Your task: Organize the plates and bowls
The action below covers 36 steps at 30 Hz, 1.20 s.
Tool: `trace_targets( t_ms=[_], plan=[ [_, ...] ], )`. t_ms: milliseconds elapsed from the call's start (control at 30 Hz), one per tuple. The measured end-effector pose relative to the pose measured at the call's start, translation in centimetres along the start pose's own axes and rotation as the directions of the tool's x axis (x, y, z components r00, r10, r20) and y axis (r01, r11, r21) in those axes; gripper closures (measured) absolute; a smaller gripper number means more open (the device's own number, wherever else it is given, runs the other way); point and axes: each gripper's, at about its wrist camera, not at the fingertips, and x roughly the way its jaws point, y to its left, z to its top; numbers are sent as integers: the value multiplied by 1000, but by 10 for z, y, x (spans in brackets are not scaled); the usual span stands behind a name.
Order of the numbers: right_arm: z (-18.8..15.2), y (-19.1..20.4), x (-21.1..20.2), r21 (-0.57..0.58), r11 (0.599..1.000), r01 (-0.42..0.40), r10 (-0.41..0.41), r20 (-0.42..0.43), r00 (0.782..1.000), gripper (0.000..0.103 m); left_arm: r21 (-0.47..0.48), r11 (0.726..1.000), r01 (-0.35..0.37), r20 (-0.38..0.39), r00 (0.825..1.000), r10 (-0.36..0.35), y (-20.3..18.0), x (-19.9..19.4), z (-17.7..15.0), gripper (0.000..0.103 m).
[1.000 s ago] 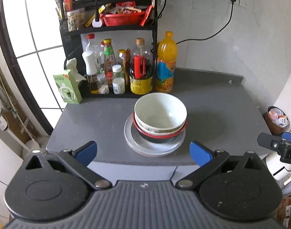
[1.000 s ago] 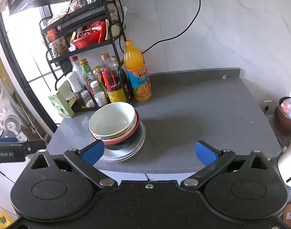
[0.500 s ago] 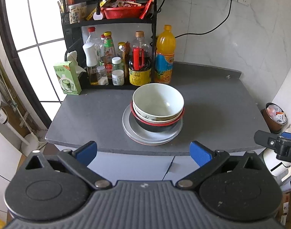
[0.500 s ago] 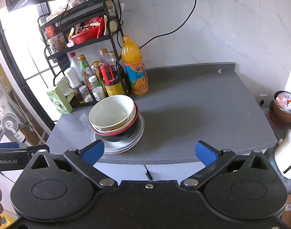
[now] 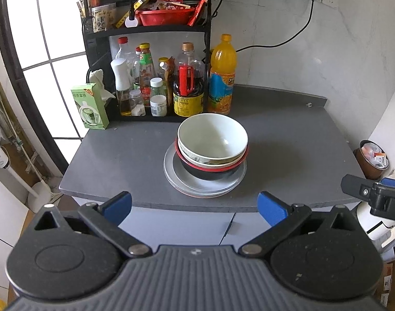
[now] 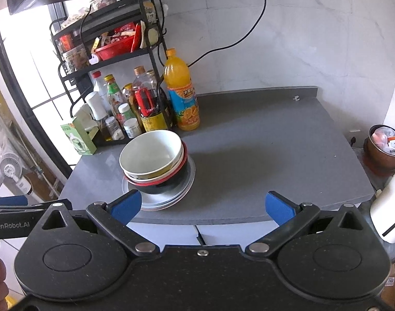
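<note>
Bowls (image 5: 212, 140) stacked on plates (image 5: 205, 189), both grippers spread.

My left gripper (image 5: 194, 206) — black linkage arms, silver pivot screws, blue fingertip pads (image 5: 271, 208), a ribbed grey body behind them. My right gripper (image 6: 201, 207) matches, its body speckled black — beside it, the other unit's flank reads "GenRobot.AI" in white.

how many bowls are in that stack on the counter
3, nested on the plates: white bowl on top, patterned bowl beneath, black red-rimmed bowl lowest. More could hide inside.
</note>
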Motion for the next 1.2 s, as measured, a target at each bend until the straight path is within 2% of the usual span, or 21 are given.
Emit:
trace_targets(
  t_ms=[1200],
  plan=[
    [3,3,2,-49,999,5,-5,-2,1000,0,-6,1000,1,0,1000,-1,-7,9,4,1]
  ],
)
